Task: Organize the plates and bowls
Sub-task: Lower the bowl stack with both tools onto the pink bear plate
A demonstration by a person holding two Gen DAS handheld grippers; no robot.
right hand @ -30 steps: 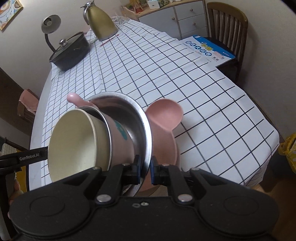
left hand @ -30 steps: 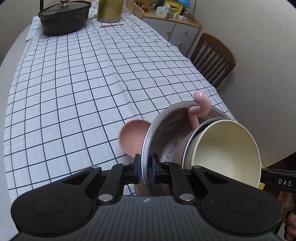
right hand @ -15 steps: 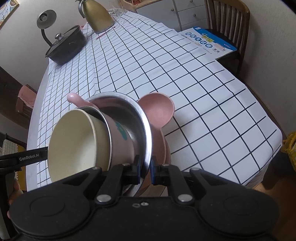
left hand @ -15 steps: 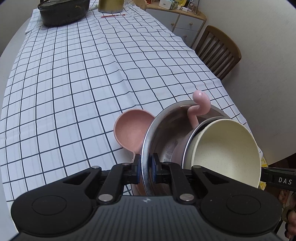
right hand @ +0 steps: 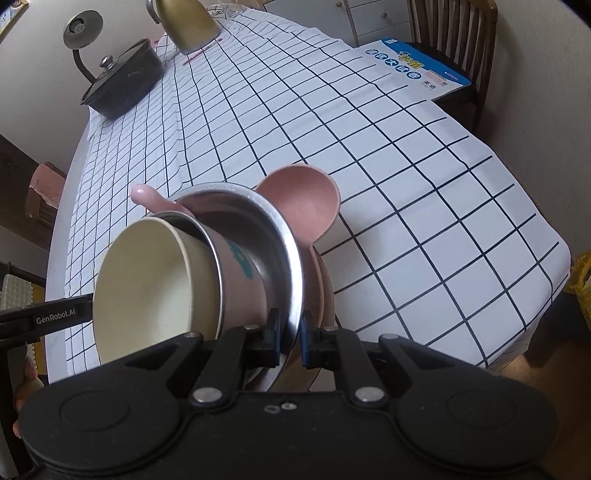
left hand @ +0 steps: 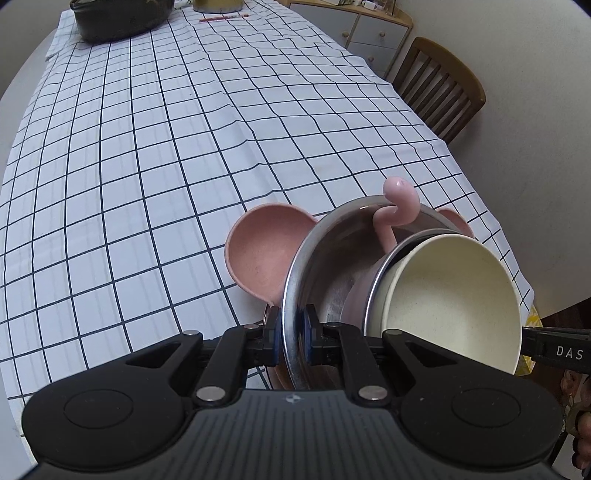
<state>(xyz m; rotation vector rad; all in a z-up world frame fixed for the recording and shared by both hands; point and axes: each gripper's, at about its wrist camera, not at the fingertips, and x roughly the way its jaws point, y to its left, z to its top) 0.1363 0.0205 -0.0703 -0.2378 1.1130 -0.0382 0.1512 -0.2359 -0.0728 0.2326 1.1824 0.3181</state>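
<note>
Left hand-held gripper (left hand: 290,334), low in its own view, clamped on the rim of a steel bowl (left hand: 325,266). Right hand-held gripper (right hand: 293,338) clamped on the opposite rim of the same bowl. Held tilted between the 2 grips: a nested stack just above the near end of the surface (left hand: 129,155), draped in a white cloth with a dark grid.

From left to right in the left view: a pink eared plate (left hand: 264,251) beneath the steel bowl, 1 round ear jutting out; inside the bowl a pink mug (right hand: 240,273) with a curled handle; inside the mug a cream bowl (left hand: 454,295), leaning far out toward the table edge.

Step in hand, likely: lowering the stack onto the cloth. Best done by levelling both wrists together first, keeping both grips tight until the plate sits flat, then letting go. Risk while tilted: mug and cream bowl sliding out over the edge.

Nothing on the cloth directly under the stack. At the far end, well apart: a black lidded pot (right hand: 122,85), a gold kettle (right hand: 186,24), a thin red pencil. Right of the surface: a wooden chair (left hand: 439,88) and a white drawer cabinet. In the right view, a blue printed sheet (right hand: 417,68) near the far right edge, clear of the landing spot.
</note>
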